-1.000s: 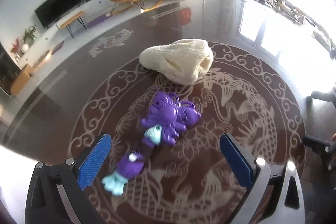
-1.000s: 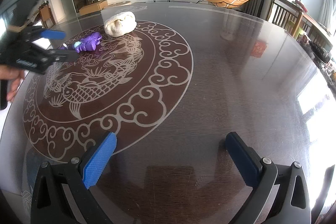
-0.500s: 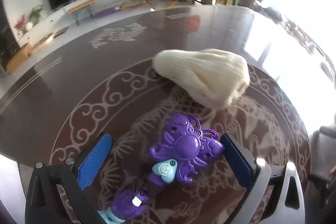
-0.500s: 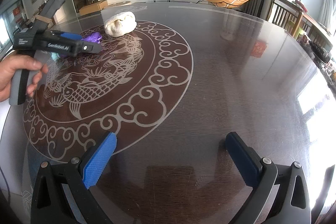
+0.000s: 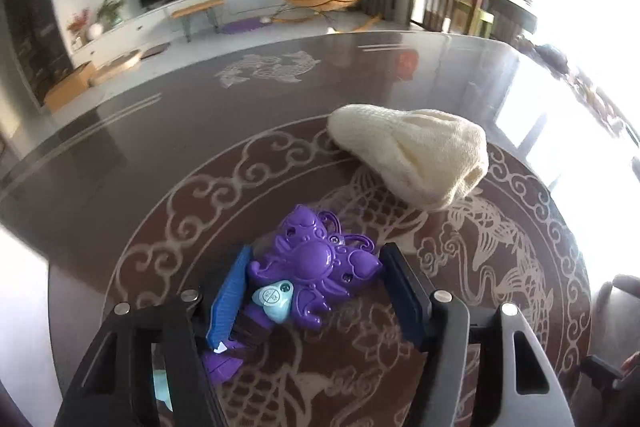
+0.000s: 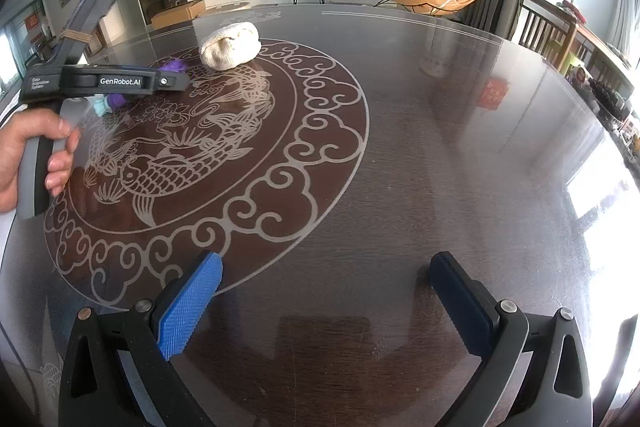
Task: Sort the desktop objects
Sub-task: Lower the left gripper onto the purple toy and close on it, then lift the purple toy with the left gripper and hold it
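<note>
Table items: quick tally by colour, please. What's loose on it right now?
Purple: 1, the toy wand, between the left claw fingers, which have just been closing.
Cream: 1, the knit hat, lying free beyond the wand.
Total: 2 on the table.
</note>
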`<action>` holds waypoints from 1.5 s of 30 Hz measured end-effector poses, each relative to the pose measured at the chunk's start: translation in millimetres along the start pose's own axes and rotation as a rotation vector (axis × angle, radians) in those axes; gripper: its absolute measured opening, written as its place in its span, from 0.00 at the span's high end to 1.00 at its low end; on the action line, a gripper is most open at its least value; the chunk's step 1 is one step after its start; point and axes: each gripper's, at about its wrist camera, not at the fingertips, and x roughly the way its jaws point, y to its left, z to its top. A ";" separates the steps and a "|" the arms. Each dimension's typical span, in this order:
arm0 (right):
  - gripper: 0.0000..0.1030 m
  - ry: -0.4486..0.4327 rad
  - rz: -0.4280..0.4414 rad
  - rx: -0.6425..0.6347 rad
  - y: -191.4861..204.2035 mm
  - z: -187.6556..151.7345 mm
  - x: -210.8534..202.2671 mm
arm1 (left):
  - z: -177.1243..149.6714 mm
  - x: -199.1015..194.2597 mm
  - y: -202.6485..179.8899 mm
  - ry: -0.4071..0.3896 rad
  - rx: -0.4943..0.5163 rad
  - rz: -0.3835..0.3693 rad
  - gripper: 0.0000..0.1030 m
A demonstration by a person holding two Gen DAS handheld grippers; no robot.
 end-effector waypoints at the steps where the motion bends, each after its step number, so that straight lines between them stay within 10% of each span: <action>1: 0.00 0.000 0.000 0.000 0.0 -0.1 0.0 | -4.0 -2.8 -0.7 -0.005 -0.009 0.014 0.37; 18: 0.00 0.000 0.000 0.000 0.3 -0.1 0.1 | -132.5 -90.8 -2.6 -0.001 -0.225 0.167 0.33; 20: 0.00 0.000 0.000 0.000 0.3 0.0 0.1 | -132.5 -86.3 -2.8 0.034 -0.222 0.175 0.04; 22: 0.00 0.000 0.000 0.000 0.4 -0.2 0.1 | -131.4 -82.5 -3.2 0.049 -0.225 0.181 0.00; 45: 0.00 0.000 0.000 0.000 0.9 0.1 0.5 | -130.1 -80.2 -2.3 0.047 -0.244 0.175 0.00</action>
